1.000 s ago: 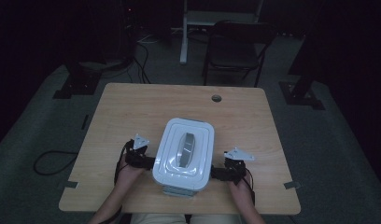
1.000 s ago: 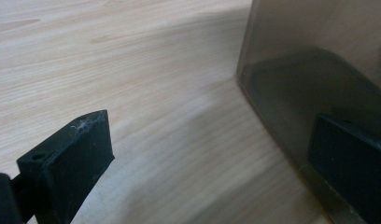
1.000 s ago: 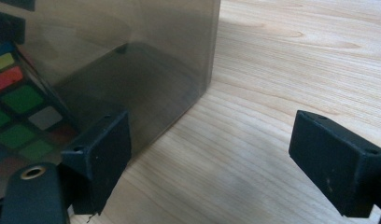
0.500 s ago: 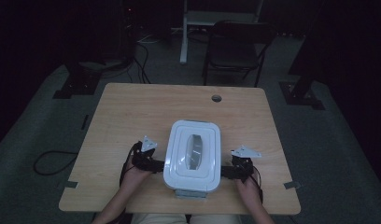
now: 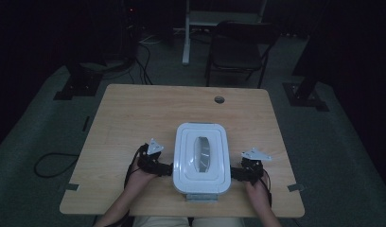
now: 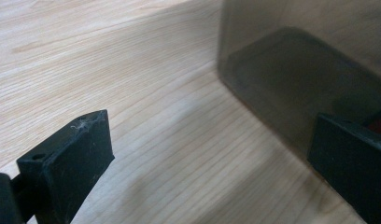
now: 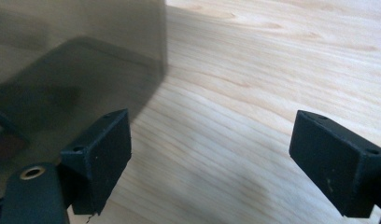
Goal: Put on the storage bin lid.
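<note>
A white lidded storage box (image 5: 201, 158) with a clear panel in its lid stands square on the wooden table (image 5: 134, 118), near the front edge. My left gripper (image 5: 168, 169) sits at the box's left side and my right gripper (image 5: 234, 173) at its right side, each held in a hand. In the left gripper view the left gripper (image 6: 212, 140) is open, with its right jaw in front of the smoky translucent box wall (image 6: 300, 70). The right gripper (image 7: 212, 135) is open too, its left jaw by the box wall (image 7: 76, 60). Bare wood lies between both pairs of jaws.
A round cable hole (image 5: 219, 100) marks the table's far side. Behind the table stands a dark chair (image 5: 241, 45), and a cable (image 5: 51, 163) loops on the floor at the left. Bare tabletop stretches beyond the box and to its left.
The box has shifted to the right and turned from a slight tilt to square with the table. Both grippers moved right along with it, staying at its sides.
</note>
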Action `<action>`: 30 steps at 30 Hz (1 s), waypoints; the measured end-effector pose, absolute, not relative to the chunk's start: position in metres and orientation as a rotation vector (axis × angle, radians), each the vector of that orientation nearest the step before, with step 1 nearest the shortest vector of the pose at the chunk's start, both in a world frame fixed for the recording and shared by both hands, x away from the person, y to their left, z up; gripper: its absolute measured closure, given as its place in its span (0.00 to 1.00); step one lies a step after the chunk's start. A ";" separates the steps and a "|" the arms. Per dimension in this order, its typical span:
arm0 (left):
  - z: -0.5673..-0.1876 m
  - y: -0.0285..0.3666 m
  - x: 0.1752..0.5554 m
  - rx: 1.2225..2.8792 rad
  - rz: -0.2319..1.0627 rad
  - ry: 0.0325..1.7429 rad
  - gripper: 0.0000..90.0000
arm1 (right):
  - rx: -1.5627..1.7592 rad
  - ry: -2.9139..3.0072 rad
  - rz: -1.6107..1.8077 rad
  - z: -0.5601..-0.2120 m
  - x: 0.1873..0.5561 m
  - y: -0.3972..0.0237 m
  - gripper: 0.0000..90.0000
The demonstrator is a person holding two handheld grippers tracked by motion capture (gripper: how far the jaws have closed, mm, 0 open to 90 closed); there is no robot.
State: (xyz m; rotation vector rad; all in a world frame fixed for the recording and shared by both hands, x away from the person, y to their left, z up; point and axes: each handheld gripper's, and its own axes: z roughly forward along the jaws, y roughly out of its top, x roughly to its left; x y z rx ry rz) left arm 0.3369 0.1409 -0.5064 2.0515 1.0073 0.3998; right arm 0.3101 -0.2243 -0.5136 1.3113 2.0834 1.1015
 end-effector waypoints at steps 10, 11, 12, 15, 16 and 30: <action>-0.504 0.156 0.339 2.002 0.403 1.039 0.01 | 1.389 2.017 1.088 -0.517 0.307 -0.245 0.14; -0.504 0.157 0.338 2.000 0.404 1.041 0.01 | 1.389 2.009 1.088 -0.517 0.307 -0.247 0.14; -0.504 0.158 0.338 2.001 0.403 1.044 0.01 | 1.394 2.007 1.085 -0.517 0.307 -0.248 0.14; -0.505 0.163 0.338 2.000 0.410 1.057 0.01 | 1.398 2.002 1.066 -0.517 0.306 -0.252 0.14; -0.505 0.165 0.338 2.000 0.411 1.063 0.01 | 1.398 2.001 1.058 -0.517 0.306 -0.254 0.14; -0.503 0.199 0.337 1.967 0.451 1.151 0.01 | 1.455 1.932 1.042 -0.517 0.303 -0.277 0.14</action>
